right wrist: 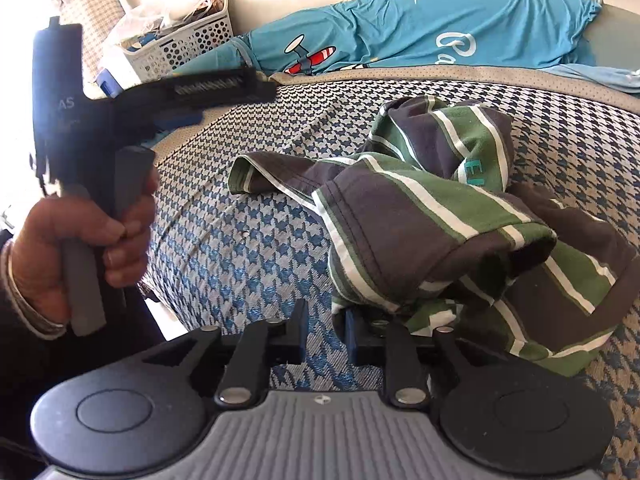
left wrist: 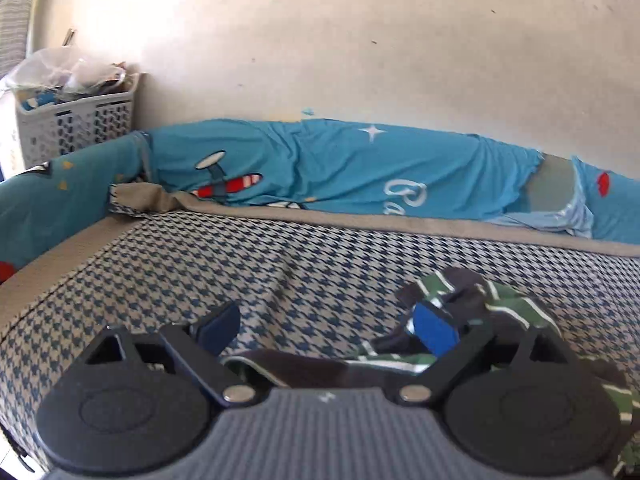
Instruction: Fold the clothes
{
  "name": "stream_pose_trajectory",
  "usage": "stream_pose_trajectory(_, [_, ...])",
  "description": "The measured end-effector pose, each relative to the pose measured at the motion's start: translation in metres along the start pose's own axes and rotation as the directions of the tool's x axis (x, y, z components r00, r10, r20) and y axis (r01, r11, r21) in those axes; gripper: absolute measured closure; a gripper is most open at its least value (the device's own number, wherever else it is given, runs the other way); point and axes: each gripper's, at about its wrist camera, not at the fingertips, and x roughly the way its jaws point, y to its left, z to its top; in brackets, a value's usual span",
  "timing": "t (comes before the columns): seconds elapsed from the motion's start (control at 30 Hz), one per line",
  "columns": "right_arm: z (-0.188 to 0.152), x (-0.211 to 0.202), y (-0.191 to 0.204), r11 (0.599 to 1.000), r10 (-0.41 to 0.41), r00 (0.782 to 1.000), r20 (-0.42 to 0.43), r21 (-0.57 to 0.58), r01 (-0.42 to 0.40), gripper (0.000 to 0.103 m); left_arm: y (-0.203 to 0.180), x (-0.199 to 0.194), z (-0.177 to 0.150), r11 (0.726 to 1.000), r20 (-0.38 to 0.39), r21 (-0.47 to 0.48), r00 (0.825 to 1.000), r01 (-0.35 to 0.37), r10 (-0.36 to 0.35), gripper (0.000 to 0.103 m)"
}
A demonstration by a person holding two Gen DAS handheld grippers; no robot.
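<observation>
L wrist view, L to R: white basket (left wrist: pixel 76 124) packed w/ bags and cloth at far left by the wall (left wrist: pixel 360 40). Blue bumper (left wrist: pixel 340 168) w/ plane print runs along the back edge of the bed (left wrist: pixel 180 272), which has a blue-white houndstooth cover. Left gripper (left wrist: pixel 328 326) hangs low over the cover, jaws spread wide, nothing between them. L finger (left wrist: pixel 218 326) over bare cover; R finger (left wrist: pixel 434 326) right at the edge of the striped shirt (left wrist: pixel 500 304), can't tell if it touches. A dark band of shirt lies just under the gripper body.

R wrist view, L to R: hand (right wrist: pixel 80 236) grips the grey handle of the left gripper (right wrist: pixel 224 90), seen from the side at far left, blurred, above the bed's near-left part. Basket (right wrist: pixel 184 44) behind it. Bed (right wrist: pixel 240 208) centre. Right gripper (right wrist: pixel 326 330) at bottom centre, jaws parted a little, only cover showing in the gap; its R finger (right wrist: pixel 352 334) sits at the shirt's hem. Shirt (right wrist: pixel 460 216), green/dark w/ white stripes, lies crumpled in a heap on the bed, centre to right, one sleeve reaching left. Bumper (right wrist: pixel 440 28) behind.
</observation>
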Motion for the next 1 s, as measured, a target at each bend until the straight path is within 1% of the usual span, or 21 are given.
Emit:
stream_pose_trajectory(0.07, [-0.003,-0.004,0.003,1.0,-0.002,1.0,0.0,-0.011,0.002,0.078,-0.014,0.003,-0.004,0.999,-0.014,0.033,0.999,0.03,-0.03,0.004])
stream_pose_trajectory(0.13, [-0.005,-0.007,0.006,1.0,0.011,1.0,-0.001,-0.01,-0.011,0.069,-0.025,0.007,-0.008,0.997,-0.023,0.051,0.998,0.064,-0.063,0.002])
stream_pose_trajectory(0.2, [-0.007,-0.011,0.009,0.999,0.027,1.0,-0.006,-0.023,-0.027,0.063,-0.035,0.011,-0.012,0.994,-0.038,0.067,0.996,0.086,-0.084,0.0])
stream_pose_trajectory(0.3, [-0.011,-0.016,0.014,0.998,0.037,0.999,-0.021,-0.053,-0.038,0.059,-0.046,0.021,-0.02,0.99,-0.075,0.083,0.991,0.113,-0.107,0.0])
stream_pose_trajectory(0.33, [-0.012,-0.018,0.014,0.997,0.049,0.998,-0.03,-0.055,-0.051,0.058,-0.05,0.026,-0.024,0.99,-0.092,0.089,0.991,0.108,-0.099,0.0])
stream_pose_trajectory(0.4, [-0.012,-0.019,0.014,0.994,0.096,0.994,-0.057,-0.052,-0.099,0.058,-0.055,0.04,-0.035,0.99,-0.152,0.118,0.986,0.082,-0.063,0.0])
stream_pose_trajectory(0.47, [-0.014,-0.022,0.02,0.988,0.129,0.989,-0.071,-0.071,-0.134,0.058,-0.057,0.052,-0.047,0.989,-0.217,0.139,0.976,0.044,-0.013,0.0])
stream_pose_trajectory(0.5, [-0.014,-0.025,0.022,0.988,0.122,0.991,-0.061,-0.088,-0.127,0.058,-0.057,0.057,-0.051,0.99,-0.244,0.139,0.97,0.031,0.004,0.0])
stream_pose_trajectory(0.57, [-0.013,-0.03,0.023,0.989,0.094,0.995,-0.04,-0.108,-0.098,0.058,-0.052,0.058,-0.053,0.992,-0.261,0.117,0.965,0.035,-0.004,0.0])
stream_pose_trajectory(0.6, [-0.01,-0.031,0.02,0.991,0.092,0.995,-0.034,-0.099,-0.095,0.058,-0.05,0.059,-0.054,0.994,-0.267,0.105,0.964,0.04,-0.01,0.0])
stream_pose_trajectory(0.73, [0.002,-0.035,0.0,0.996,0.086,0.996,-0.005,-0.02,-0.086,0.058,-0.044,0.059,-0.057,0.994,-0.284,0.103,0.959,0.042,-0.011,0.0])
stream_pose_trajectory(0.87, [0.019,-0.048,-0.025,0.997,0.072,0.996,0.043,0.028,-0.073,0.057,-0.035,0.062,-0.059,0.997,-0.307,0.056,0.951,0.056,-0.036,0.0])
stream_pose_trajectory(1.0, [0.041,-0.048,-0.051,0.997,-0.005,0.996,0.085,0.073,-0.001,0.054,-0.031,0.061,-0.06,0.997,-0.308,0.045,0.95,0.064,-0.047,0.0])
